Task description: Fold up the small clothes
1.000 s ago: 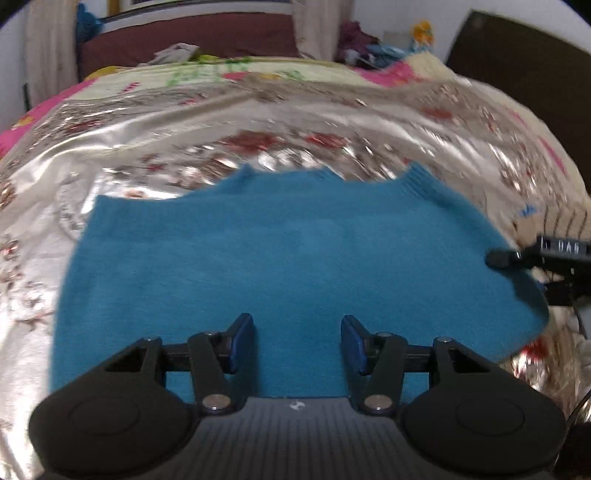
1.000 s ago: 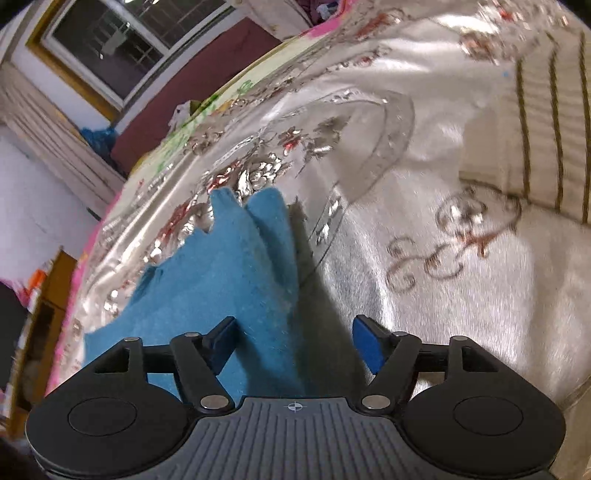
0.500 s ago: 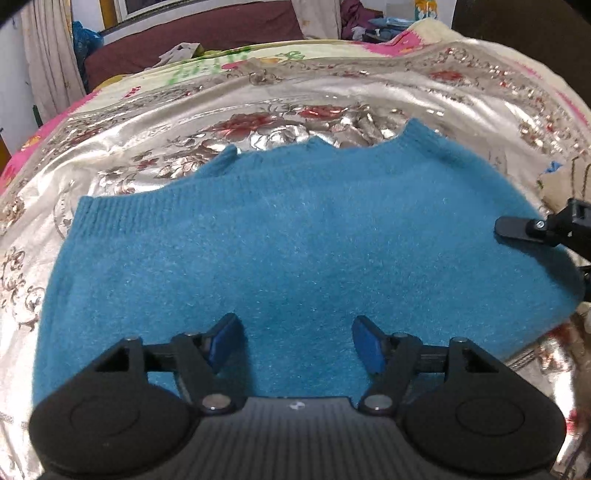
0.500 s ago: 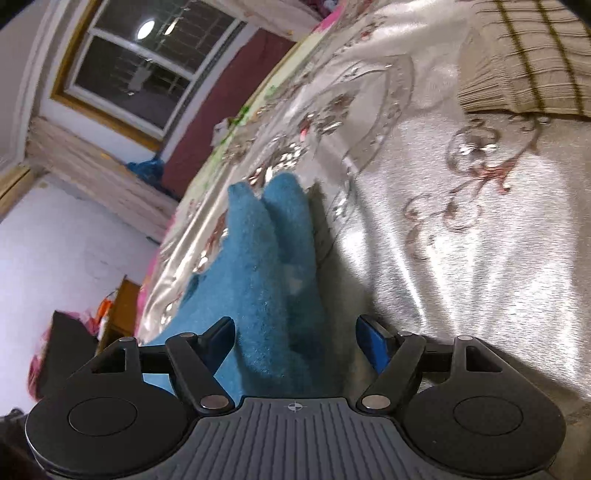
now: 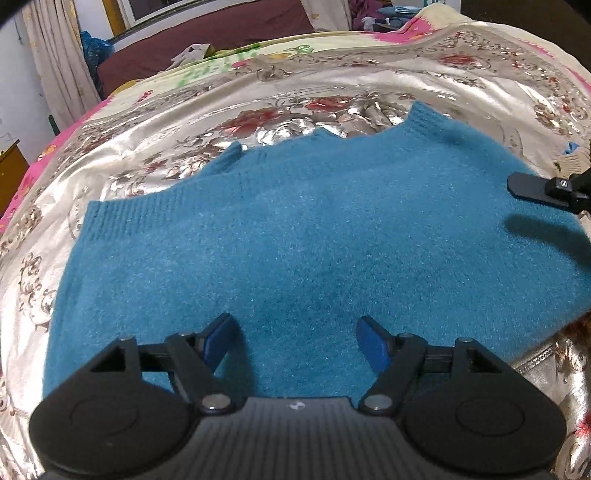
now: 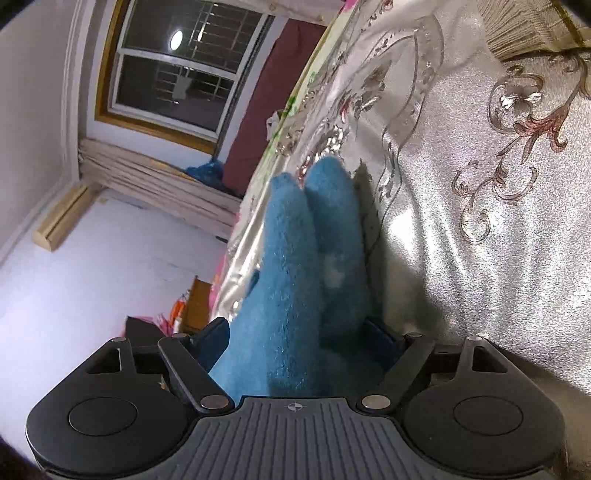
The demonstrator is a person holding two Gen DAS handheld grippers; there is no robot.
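Observation:
A small teal knit sweater point(image 5: 314, 236) lies flat on a silver floral bedspread point(image 5: 295, 107). My left gripper point(image 5: 297, 338) hovers open over the sweater's near edge, nothing between its blue pads. In the left wrist view, one black finger of my right gripper point(image 5: 532, 188) reaches over the sweater's right edge. In the right wrist view my right gripper point(image 6: 299, 341) is open, its jaws straddling the sweater's folded edge point(image 6: 314, 236), which rises between the fingers.
A striped beige garment point(image 6: 528, 26) lies on the bedspread beyond the right gripper. A dark red headboard point(image 5: 207, 40), a curtain point(image 5: 59, 70) and a window point(image 6: 173, 62) stand at the far side. Pink bedding point(image 5: 22, 173) shows at the left edge.
Both grippers have moved in over the sweater. The right gripper tilted and pushed forward so the sweater's edge now sits between its open jaws. The left gripper opened a little wider.

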